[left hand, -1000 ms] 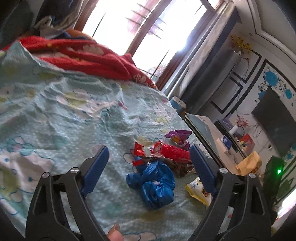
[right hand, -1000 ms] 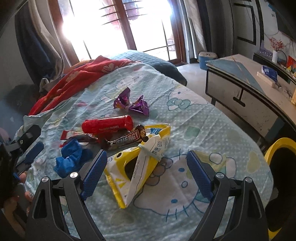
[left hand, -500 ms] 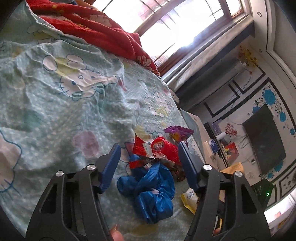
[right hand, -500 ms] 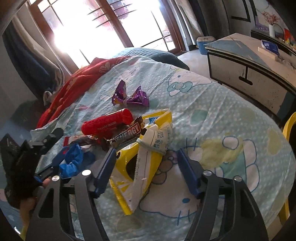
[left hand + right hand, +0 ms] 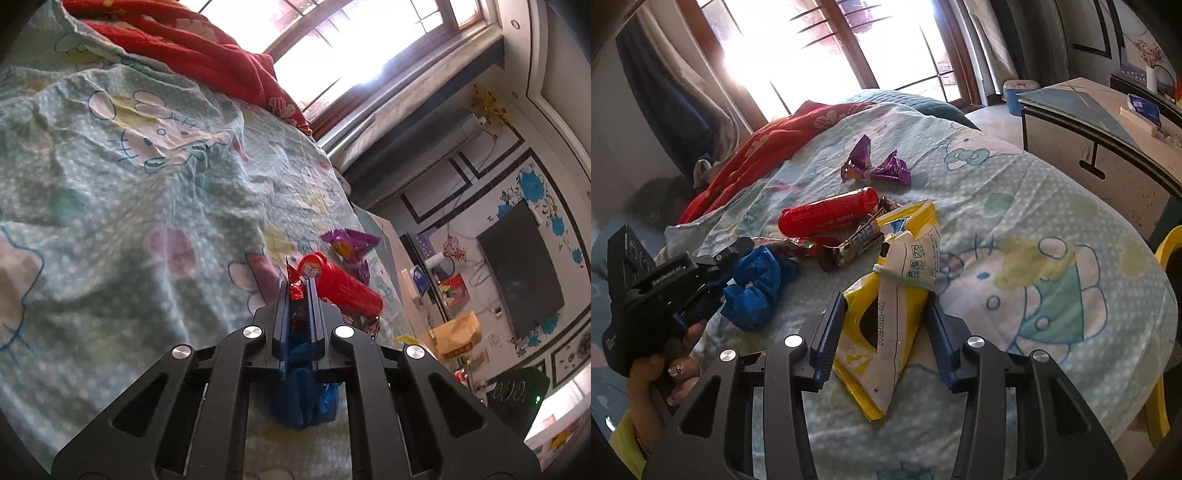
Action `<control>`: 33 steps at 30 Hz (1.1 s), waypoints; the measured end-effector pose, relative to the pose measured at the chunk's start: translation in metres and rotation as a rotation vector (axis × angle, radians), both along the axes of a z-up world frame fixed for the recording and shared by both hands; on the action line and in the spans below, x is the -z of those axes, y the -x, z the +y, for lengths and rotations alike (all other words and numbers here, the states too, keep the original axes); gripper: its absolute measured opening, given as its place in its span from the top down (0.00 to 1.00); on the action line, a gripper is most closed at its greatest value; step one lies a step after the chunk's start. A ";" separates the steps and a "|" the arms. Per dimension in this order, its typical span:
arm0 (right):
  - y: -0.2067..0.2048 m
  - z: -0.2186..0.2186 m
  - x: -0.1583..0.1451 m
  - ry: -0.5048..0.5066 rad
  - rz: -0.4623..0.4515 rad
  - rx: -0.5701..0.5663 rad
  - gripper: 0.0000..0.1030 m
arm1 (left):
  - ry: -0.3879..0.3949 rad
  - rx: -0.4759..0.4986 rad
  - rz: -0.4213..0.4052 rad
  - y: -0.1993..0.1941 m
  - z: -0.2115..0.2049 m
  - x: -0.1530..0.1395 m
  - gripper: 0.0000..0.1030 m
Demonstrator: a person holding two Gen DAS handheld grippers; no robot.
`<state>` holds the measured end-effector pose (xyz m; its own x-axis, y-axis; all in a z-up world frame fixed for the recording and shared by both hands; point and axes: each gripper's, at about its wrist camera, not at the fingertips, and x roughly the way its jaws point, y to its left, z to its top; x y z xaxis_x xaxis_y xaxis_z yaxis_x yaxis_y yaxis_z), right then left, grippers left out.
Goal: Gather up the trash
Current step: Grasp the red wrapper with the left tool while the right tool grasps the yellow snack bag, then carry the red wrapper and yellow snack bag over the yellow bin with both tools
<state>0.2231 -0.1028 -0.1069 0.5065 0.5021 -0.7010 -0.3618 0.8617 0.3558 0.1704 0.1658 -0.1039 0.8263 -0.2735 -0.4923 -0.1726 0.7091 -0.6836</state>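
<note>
left gripper (image 5: 298,295) jaws clamped on crumpled blue plastic bag (image 5: 753,284) — right gripper (image 5: 884,314) jaws wide, straddling yellow snack packet (image 5: 886,317) at 12 o'clock.

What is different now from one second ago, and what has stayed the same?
The left gripper closed its fingers on the blue plastic bag, catching a red wrapper too. The right gripper advanced, narrowing around the yellow bag, still open. The red tube and purple wrapper stayed.
</note>
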 end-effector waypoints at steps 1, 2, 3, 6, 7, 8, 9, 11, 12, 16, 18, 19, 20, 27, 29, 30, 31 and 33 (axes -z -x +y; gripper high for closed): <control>0.001 -0.001 0.000 0.001 0.001 -0.002 0.59 | -0.007 0.002 -0.003 0.003 -0.002 -0.002 0.97; 0.002 -0.001 -0.001 0.002 0.002 -0.004 0.59 | -0.014 0.003 -0.006 0.007 -0.002 -0.003 0.97; 0.004 -0.003 -0.002 0.006 -0.001 -0.007 0.59 | -0.022 0.007 -0.010 0.010 -0.004 -0.006 0.97; 0.010 -0.006 -0.003 0.015 -0.007 -0.018 0.59 | -0.062 0.017 -0.031 0.018 -0.012 -0.016 0.97; 0.012 -0.007 -0.003 0.016 -0.008 -0.019 0.59 | -0.071 0.019 -0.038 0.020 -0.014 -0.018 0.97; 0.014 -0.008 -0.004 0.016 -0.008 -0.020 0.60 | -0.083 0.019 -0.051 0.024 -0.016 -0.023 0.97; 0.016 -0.010 -0.004 0.018 -0.010 -0.020 0.60 | -0.090 0.018 -0.058 0.026 -0.017 -0.026 0.97; 0.019 -0.014 -0.006 0.021 -0.014 -0.020 0.60 | -0.101 0.021 -0.078 0.029 -0.020 -0.034 0.97; 0.020 -0.017 -0.008 0.020 -0.016 -0.018 0.60 | -0.109 0.020 -0.092 0.032 -0.022 -0.039 0.97; 0.027 -0.026 -0.014 0.017 -0.036 -0.013 0.60 | -0.141 0.031 -0.146 0.039 -0.031 -0.056 0.97; 0.030 -0.029 -0.017 0.015 -0.044 -0.010 0.60 | -0.154 0.045 -0.157 0.040 -0.038 -0.063 0.97; 0.031 -0.031 -0.019 0.014 -0.048 -0.010 0.60 | -0.161 0.053 -0.162 0.041 -0.041 -0.066 0.97; 0.032 -0.033 -0.022 0.012 -0.051 -0.009 0.60 | -0.171 0.063 -0.167 0.042 -0.046 -0.069 0.97; 0.036 -0.050 -0.037 -0.001 -0.079 0.000 0.60 | -0.193 0.137 -0.156 0.043 -0.072 -0.072 0.97; 0.037 -0.058 -0.040 0.001 -0.079 0.012 0.60 | -0.183 0.168 -0.137 0.040 -0.080 -0.065 0.97; 0.037 -0.062 -0.041 0.002 -0.081 0.017 0.60 | -0.182 0.179 -0.132 0.041 -0.083 -0.062 0.97; 0.038 -0.065 -0.042 0.004 -0.081 0.023 0.60 | -0.184 0.194 -0.122 0.039 -0.086 -0.059 0.95; 0.039 -0.074 -0.042 0.006 -0.079 0.040 0.60 | -0.191 0.212 -0.108 0.037 -0.092 -0.053 0.93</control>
